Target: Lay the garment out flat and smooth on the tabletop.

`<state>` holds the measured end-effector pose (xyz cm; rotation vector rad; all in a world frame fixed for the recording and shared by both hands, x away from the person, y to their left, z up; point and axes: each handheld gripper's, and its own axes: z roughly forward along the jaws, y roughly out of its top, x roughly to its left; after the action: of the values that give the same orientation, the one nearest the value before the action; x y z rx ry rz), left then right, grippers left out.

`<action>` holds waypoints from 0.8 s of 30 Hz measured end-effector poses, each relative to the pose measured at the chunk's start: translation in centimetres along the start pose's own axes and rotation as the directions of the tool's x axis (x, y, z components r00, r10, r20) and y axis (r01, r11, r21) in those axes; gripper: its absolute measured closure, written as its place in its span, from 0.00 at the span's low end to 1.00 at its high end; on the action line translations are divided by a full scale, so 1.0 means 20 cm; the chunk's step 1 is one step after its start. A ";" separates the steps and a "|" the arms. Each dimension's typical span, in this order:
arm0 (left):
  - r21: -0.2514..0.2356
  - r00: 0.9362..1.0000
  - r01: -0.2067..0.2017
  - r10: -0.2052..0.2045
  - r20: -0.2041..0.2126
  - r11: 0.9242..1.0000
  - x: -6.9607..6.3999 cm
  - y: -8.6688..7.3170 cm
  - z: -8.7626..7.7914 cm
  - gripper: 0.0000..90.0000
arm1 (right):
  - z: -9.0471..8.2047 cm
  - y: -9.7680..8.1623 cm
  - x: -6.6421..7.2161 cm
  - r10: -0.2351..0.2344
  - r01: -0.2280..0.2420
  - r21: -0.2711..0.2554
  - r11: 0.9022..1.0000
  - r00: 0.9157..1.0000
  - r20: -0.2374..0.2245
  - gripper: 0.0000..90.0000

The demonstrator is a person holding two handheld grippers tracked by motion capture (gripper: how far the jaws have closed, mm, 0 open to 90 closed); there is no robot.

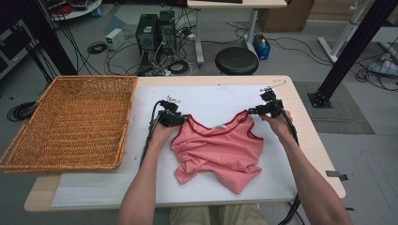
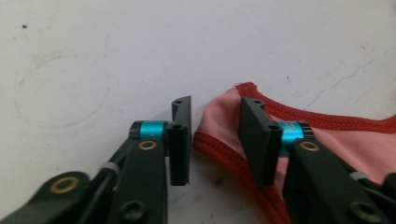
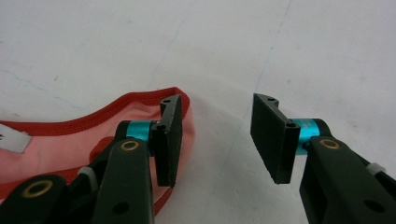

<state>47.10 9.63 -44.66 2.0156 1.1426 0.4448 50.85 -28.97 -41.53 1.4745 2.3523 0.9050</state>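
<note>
**Around the table: basket, stool and cables**

A wicker basket (image 1: 70, 122) sits at the left edge of the table (image 1: 300, 112), hanging over that side, beside a white mat (image 1: 211, 96) that covers most of the tabletop. Beyond the far edge stands a round black stool (image 1: 236, 60). Farther back, two dark computer towers (image 1: 156, 32) rest on the floor among loose cables (image 1: 97, 47) (a small white box (image 1: 114, 38) lies near them). A blue container (image 1: 261, 47) sits just right of the stool.

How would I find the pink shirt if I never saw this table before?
Look at the white mat on the wooden table, right of the big wicker basket. The crumpled shirt lies in the middle. It is the only pink thing, sleeveless, with dark red trim.
</note>
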 end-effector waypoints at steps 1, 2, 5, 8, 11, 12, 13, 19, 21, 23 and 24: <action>-0.006 1.000 -0.010 0.010 0.004 1.000 -0.01 0.00 0.00 0.84 | 0.01 0.00 0.01 -0.009 0.009 0.006 1.000 1.000 -0.007 0.60; -0.015 1.000 -0.015 0.015 -0.002 1.000 -0.01 0.01 0.00 0.89 | 0.02 0.00 0.01 -0.018 0.018 0.018 1.000 1.000 -0.018 0.59; -0.020 1.000 -0.011 0.011 -0.010 1.000 -0.01 0.02 -0.02 0.93 | 0.06 0.00 0.04 -0.043 0.045 0.042 0.998 0.998 -0.041 0.59; -0.038 1.000 0.007 -0.007 -0.022 0.999 0.01 0.03 -0.04 0.94 | 0.10 -0.01 0.09 -0.101 0.102 0.064 0.993 0.995 -0.027 0.73; -0.060 0.999 0.030 -0.033 -0.044 0.998 0.04 0.06 -0.08 0.94 | 0.09 0.00 0.12 -0.160 0.160 0.069 0.985 0.987 -0.013 0.93; -0.066 0.998 0.040 -0.043 -0.051 0.997 0.05 0.06 -0.09 0.94 | 0.09 0.00 0.12 -0.161 0.161 0.071 0.984 0.987 -0.006 0.96; -0.075 0.997 0.050 -0.054 -0.055 0.996 0.06 0.07 -0.10 0.94 | 0.08 0.00 0.12 -0.152 0.151 0.070 0.986 0.988 0.002 0.97; -0.088 0.993 0.065 -0.073 -0.093 0.994 0.08 0.17 -0.12 0.94 | -0.01 0.05 0.09 -0.096 0.098 -0.033 0.995 0.993 0.063 0.99; -0.094 0.991 0.072 -0.082 -0.105 0.993 0.08 0.21 -0.12 0.94 | -0.02 0.09 0.09 -0.083 0.089 -0.065 0.994 0.993 0.090 0.99; -0.102 0.988 0.079 -0.091 -0.128 0.992 0.09 0.24 -0.12 0.94 | -0.04 0.12 0.09 -0.075 0.087 -0.113 0.990 0.991 0.111 0.99; -0.107 0.985 0.088 -0.102 -0.137 0.990 0.10 0.25 -0.12 0.94 | -0.04 0.13 0.09 -0.077 0.094 -0.130 0.987 0.988 0.134 0.98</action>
<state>49.61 10.73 -39.46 1.8581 1.2715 0.5926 51.47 -26.88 -39.10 1.3272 2.1975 0.9010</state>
